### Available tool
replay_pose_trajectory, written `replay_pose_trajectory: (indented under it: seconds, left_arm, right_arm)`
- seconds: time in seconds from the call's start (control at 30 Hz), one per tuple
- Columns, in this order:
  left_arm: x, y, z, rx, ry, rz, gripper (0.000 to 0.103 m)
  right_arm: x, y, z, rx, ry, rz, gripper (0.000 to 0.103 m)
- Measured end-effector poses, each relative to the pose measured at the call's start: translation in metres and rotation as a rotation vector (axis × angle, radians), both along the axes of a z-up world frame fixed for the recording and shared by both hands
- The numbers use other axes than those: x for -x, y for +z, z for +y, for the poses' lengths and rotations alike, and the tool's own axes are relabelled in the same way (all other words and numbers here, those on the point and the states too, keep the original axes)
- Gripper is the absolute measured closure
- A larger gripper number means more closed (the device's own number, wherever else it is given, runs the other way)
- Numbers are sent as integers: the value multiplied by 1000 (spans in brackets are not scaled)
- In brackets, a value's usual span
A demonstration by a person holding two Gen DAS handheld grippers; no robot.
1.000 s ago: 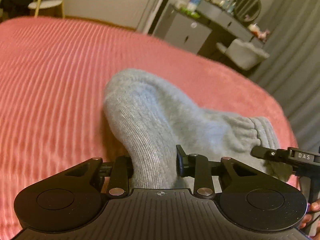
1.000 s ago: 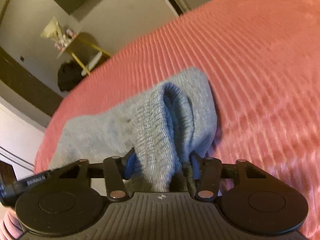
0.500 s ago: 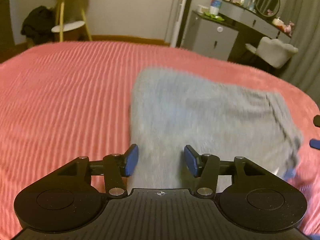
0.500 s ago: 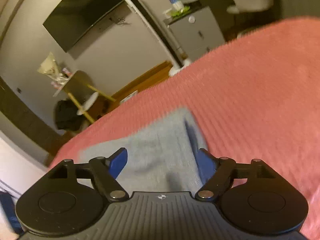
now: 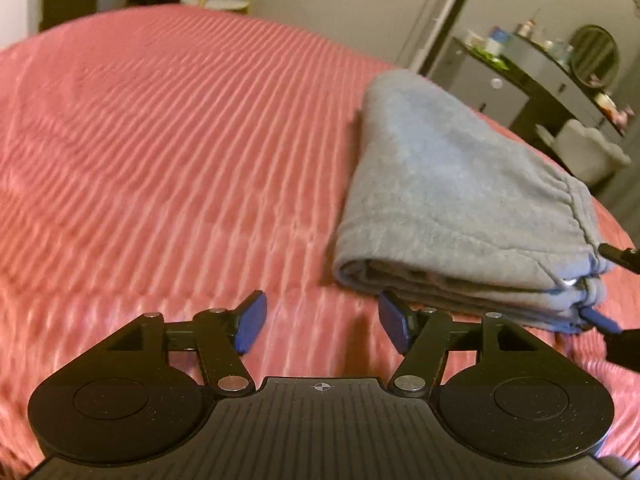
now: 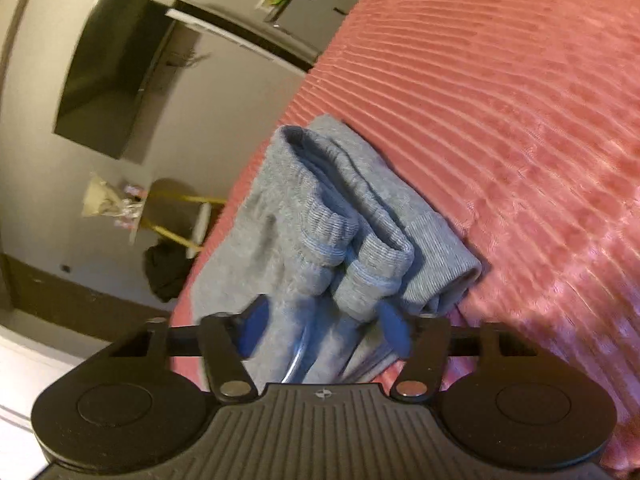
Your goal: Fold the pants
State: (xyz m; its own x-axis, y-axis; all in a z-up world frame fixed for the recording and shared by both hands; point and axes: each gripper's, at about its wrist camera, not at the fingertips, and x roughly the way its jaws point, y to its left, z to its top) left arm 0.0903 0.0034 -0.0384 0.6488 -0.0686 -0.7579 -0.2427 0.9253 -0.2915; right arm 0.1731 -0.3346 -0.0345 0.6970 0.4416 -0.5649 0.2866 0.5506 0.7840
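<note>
The grey pants (image 5: 452,184) lie folded in a thick stack on the pink ribbed bedspread (image 5: 160,140). My left gripper (image 5: 322,326) is open and empty, just in front of and left of the stack's near edge. My right gripper (image 6: 324,330) is open at the waistband and cuff end of the pants (image 6: 332,216); cloth lies between its spread blue pads without being clamped. The right gripper's fingers (image 5: 600,320) show at the right edge of the left wrist view, at the stack's corner.
A grey dresser (image 5: 492,84) with a round mirror and a white chair (image 5: 584,152) stand beyond the bed. A wall television (image 6: 108,72) and a yellow-legged side table (image 6: 176,216) stand on the other side.
Both grippers let go of the grey cloth and opened. The pants dropped flat into a folded stack. My left gripper drew back and to the left of it.
</note>
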Motion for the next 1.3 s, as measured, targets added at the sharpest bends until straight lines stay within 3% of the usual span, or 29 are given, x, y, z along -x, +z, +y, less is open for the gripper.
replay_pose_trajectory:
  seconds: [0.17, 0.2, 0.23, 0.3, 0.37, 0.4, 0.47, 0.53, 0.63, 0.73, 0.87, 1.0, 1.13, 1.2, 1.3]
  left_arm:
    - [8, 0, 6, -13, 13, -12, 33]
    - [9, -1, 7, -9, 18, -8, 33]
    - [9, -1, 8, -6, 24, -8, 33]
    - [14, -3, 9, -6, 41, -4, 33]
    - [16, -2, 13, 7, 58, -5, 33]
    - [16, -3, 15, 14, 66, -6, 33]
    - [15, -3, 17, 26, 78, -3, 33]
    - [16, -4, 19, 33, 83, 5, 33]
    - [14, -5, 18, 25, 87, 12, 33]
    - [16, -3, 19, 30, 87, 1, 33]
    - [19, 1, 18, 20, 98, -38, 32]
    - [16, 1, 14, 12, 90, -45, 31]
    - [16, 1, 11, 0, 79, -45, 30]
    - [17, 3, 11, 1, 71, -62, 30]
    - [17, 8, 10, -7, 61, -78, 30]
  right_arm:
    - [-19, -1, 18, 12, -37, 16, 31]
    - [-22, 0, 25, 34, -41, 24, 34]
    - [-21, 2, 25, 61, -46, 35, 51]
    - [-23, 7, 32, 141, -35, 34, 59]
    - [-16, 24, 43, 218, -16, -39, 65]
    - [-10, 33, 44, 210, -6, -92, 66]
    - [3, 36, 39, 132, -3, -196, 66]
    - [4, 25, 31, 115, -17, -176, 65]
    - [-6, 5, 34, 290, 14, -28, 60]
    - [1, 19, 39, 352, 37, -56, 43]
    - [14, 42, 31, 390, 2, -89, 42]
    - [25, 68, 36, 476, 10, -212, 43]
    - [16, 68, 49, 413, 177, -372, 43]
    - [5, 60, 52, 340, 228, -358, 43]
    - [-9, 38, 46, 303, 195, -255, 48]
